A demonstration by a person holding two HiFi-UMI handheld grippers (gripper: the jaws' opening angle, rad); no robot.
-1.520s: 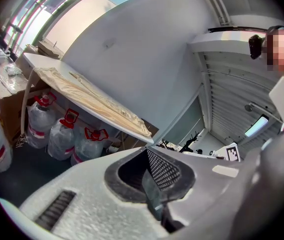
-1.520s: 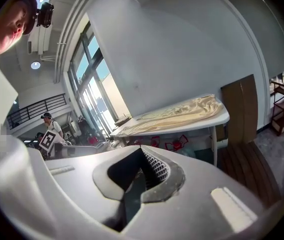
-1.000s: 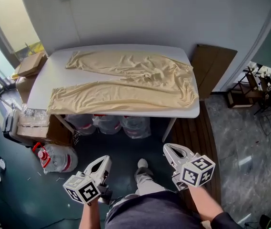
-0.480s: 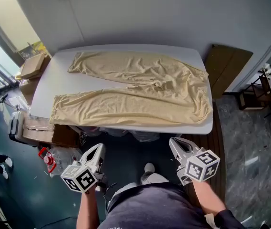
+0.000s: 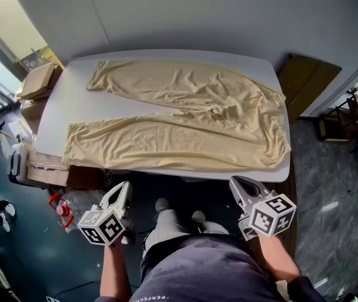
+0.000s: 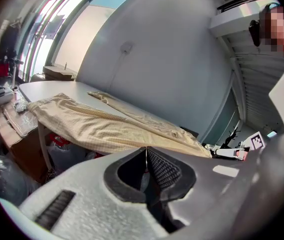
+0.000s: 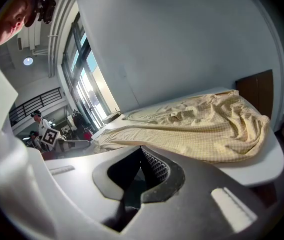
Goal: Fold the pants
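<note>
Left tongs (image 5: pixel 124 186) low at 7 o'clock, jaws pressed together, nothing between them, tip aimed toward 12 o'clock, right tongs (image 5: pixel 237 182) low at 5 o'clock, jaws likewise together and empty, left forearm (image 5: pixel 112 270) and right forearm (image 5: pixel 272 262) bare, reaching forward side by side

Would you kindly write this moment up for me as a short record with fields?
Garment: beige pants, spread out unfolded
Surface: white table
Layout: legs toward the left, waist at the right
Left tool: shut, empty, short of the table's near edge
Right tool: shut, empty, short of the near edge
Folding: not yet begun
</note>
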